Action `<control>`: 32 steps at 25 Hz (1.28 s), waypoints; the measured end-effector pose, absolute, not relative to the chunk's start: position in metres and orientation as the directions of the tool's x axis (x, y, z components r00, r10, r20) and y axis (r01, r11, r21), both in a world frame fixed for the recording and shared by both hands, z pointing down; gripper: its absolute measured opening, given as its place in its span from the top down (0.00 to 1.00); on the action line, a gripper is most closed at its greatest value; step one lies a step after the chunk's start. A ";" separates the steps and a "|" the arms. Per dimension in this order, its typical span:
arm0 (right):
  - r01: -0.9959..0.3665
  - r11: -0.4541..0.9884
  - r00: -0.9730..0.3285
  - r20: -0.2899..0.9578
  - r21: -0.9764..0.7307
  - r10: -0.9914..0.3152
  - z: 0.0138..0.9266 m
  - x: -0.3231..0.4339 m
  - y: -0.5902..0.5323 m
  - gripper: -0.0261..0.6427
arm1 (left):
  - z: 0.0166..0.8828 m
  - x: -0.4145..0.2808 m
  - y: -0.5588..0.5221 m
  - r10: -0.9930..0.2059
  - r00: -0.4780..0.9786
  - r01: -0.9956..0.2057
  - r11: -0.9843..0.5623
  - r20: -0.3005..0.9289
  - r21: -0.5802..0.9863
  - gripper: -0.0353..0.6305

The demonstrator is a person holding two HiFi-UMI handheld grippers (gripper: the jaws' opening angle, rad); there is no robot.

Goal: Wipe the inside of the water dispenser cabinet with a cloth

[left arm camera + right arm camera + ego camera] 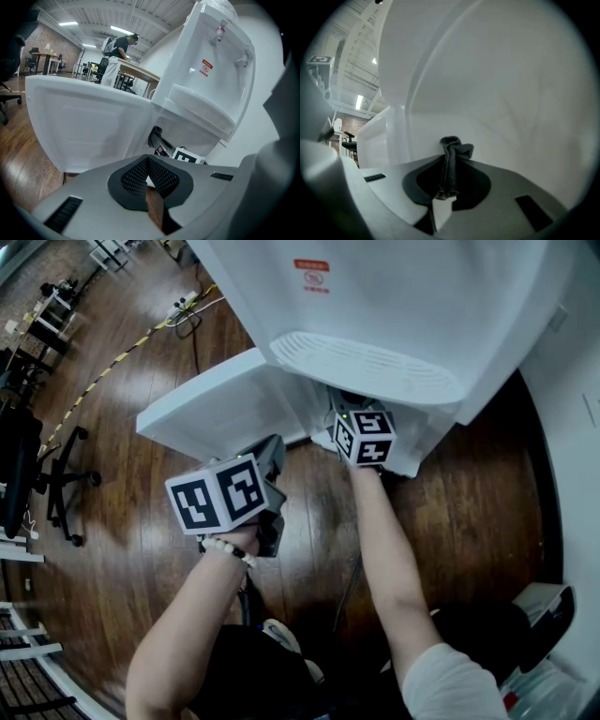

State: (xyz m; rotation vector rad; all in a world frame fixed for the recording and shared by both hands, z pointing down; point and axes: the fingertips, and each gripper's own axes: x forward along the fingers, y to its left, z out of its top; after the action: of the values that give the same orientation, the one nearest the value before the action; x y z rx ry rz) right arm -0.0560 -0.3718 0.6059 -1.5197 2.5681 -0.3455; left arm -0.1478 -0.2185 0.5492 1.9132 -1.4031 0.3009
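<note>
The right gripper [451, 165] has its jaws closed on a dark grey cloth [457, 149], which is bunched into a narrow roll and sticks out a little past the jaw tips. This gripper reaches into the open cabinet [501, 98] at the bottom of the water dispenser [403, 306], under the dispenser's ribbed drip tray [366, 367]. In the right gripper view the cloth sits close to the cabinet's smooth white inner wall; I cannot tell whether it touches that wall. From the head view only the gripper's marker cube and the forearm behind it show, just below the tray.

The left gripper [148, 162] is shut, its two jaws pressed together with nothing between them. It hangs in front of the dispenser, outside the cabinet and near the outer edge of the cabinet door [216, 399]. The door stands swung wide open to the dispenser's left.

On the dispenser's front, above the tray, there is a red label [312, 276] and two taps [219, 33]. The dispenser stands on a dark wooden floor [122, 521]. Well to the dispenser's left stands an office chair [58, 486], and far behind the open door a person [115, 56] stands at a desk.
</note>
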 end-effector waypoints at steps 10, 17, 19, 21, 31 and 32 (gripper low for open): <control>-0.869 0.394 -0.470 0.251 -0.299 -0.846 0.709 -0.059 -0.380 0.90 | 0.557 -0.147 -0.217 -0.709 0.387 -0.895 -0.134 0.590 0.426 0.96; -0.888 0.379 -0.459 0.438 -0.261 -0.773 0.754 -0.063 -0.386 0.90 | 0.562 -0.148 -0.216 -0.697 0.389 -0.896 -0.133 0.602 0.424 0.96; -0.892 0.392 -0.452 0.475 -0.227 -0.755 0.760 -0.065 -0.388 0.90 | 0.563 -0.148 -0.215 -0.694 0.390 -0.895 -0.131 0.605 0.427 0.96; -0.896 0.396 -0.441 0.499 -0.200 -0.746 0.763 -0.064 -0.390 0.90 | 0.563 -0.147 -0.215 -0.692 0.393 -0.894 -0.133 0.605 0.429 0.96; -0.891 0.384 -0.441 0.260 -0.243 -0.859 0.709 -0.050 -0.404 0.90 | 0.561 -0.145 -0.214 -0.692 0.398 -0.892 -0.138 0.603 0.431 0.96; -0.889 0.390 -0.440 0.214 -0.238 -0.872 0.696 -0.049 -0.406 0.90 | 0.561 -0.144 -0.214 -0.691 0.400 -0.891 -0.140 0.602 0.431 0.96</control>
State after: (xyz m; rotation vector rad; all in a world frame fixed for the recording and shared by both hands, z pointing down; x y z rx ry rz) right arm -0.0488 -0.4064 0.6959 -1.6895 2.6638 -0.5106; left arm -0.1445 -0.2142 0.5609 1.8963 -1.3565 0.3325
